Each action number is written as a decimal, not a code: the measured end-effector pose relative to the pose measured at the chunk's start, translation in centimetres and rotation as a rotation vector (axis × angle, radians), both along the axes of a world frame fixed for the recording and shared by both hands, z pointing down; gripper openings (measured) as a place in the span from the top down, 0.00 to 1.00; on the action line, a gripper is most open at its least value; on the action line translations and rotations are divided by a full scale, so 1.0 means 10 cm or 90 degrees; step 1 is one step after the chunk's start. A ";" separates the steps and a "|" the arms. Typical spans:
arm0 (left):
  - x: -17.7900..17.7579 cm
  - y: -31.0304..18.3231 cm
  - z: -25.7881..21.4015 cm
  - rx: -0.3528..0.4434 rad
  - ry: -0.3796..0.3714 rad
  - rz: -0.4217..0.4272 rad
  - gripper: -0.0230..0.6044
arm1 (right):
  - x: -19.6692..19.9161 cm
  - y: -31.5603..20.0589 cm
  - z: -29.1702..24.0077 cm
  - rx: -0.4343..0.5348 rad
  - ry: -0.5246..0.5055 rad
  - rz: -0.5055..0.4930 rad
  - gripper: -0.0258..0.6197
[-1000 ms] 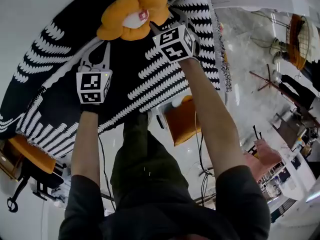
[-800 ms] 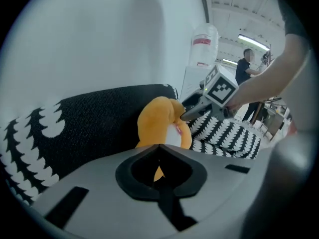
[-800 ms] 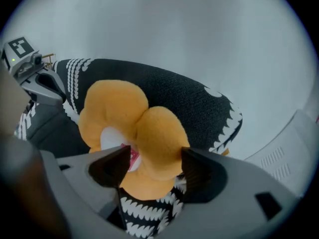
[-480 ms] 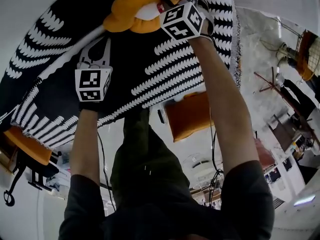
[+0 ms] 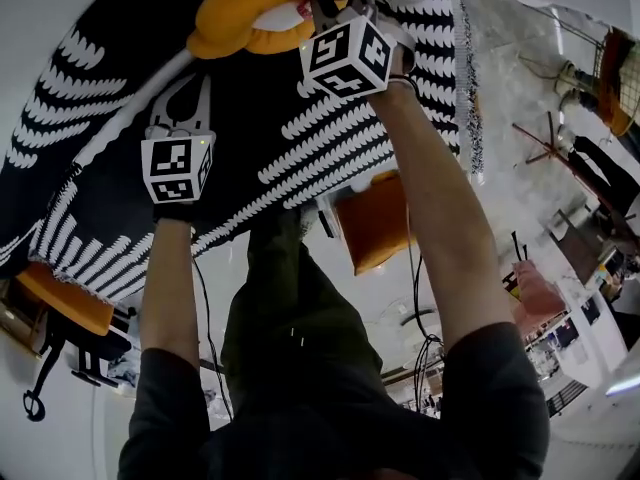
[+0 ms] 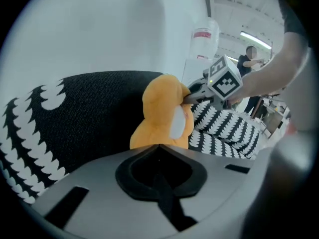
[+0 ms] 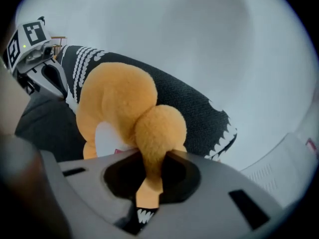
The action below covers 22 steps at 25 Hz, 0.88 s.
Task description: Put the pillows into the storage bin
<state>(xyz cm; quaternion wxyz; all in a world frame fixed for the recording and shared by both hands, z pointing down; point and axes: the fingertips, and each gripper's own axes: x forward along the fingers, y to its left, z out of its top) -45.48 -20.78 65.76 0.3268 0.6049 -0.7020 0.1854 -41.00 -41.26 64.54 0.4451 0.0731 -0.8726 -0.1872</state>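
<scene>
1. Right gripper (image 7: 148,183): jaws have just been closing and are now clenched on one lobe of the orange flower pillow (image 7: 119,103).
2. Left gripper (image 6: 159,180): jaws drawn together over the black-and-white cloth (image 6: 84,113); whether they nip it cannot be told.
3. Pillow rests on the cloth's far part, to the right of the left gripper.

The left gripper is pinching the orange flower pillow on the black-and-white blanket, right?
Wrong side: the right gripper is pinching the orange flower pillow on the black-and-white blanket. Its jaws have just closed on a petal, as the right gripper view shows.
</scene>
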 end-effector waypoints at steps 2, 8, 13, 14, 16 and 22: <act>0.04 -0.08 -0.09 0.012 -0.013 0.020 0.96 | 0.14 0.02 -0.16 0.001 -0.024 0.031 0.89; 0.38 -0.19 -0.41 0.034 -0.038 0.059 0.96 | 0.79 0.04 -0.75 0.003 -0.097 0.136 0.90; 1.02 -0.26 -0.81 0.065 -0.052 0.117 0.96 | 1.71 0.13 -1.39 0.028 -0.139 0.220 0.89; 1.16 -0.26 -0.89 0.070 -0.054 0.129 0.96 | 1.92 0.15 -1.51 0.033 -0.145 0.240 0.89; 1.44 -0.26 -1.03 0.078 -0.056 0.149 0.96 | 2.36 0.22 -1.74 0.041 -0.158 0.280 0.89; 2.55 -0.26 -1.33 0.104 -0.048 0.254 0.96 | 3.86 0.53 -2.20 0.076 -0.170 0.404 0.89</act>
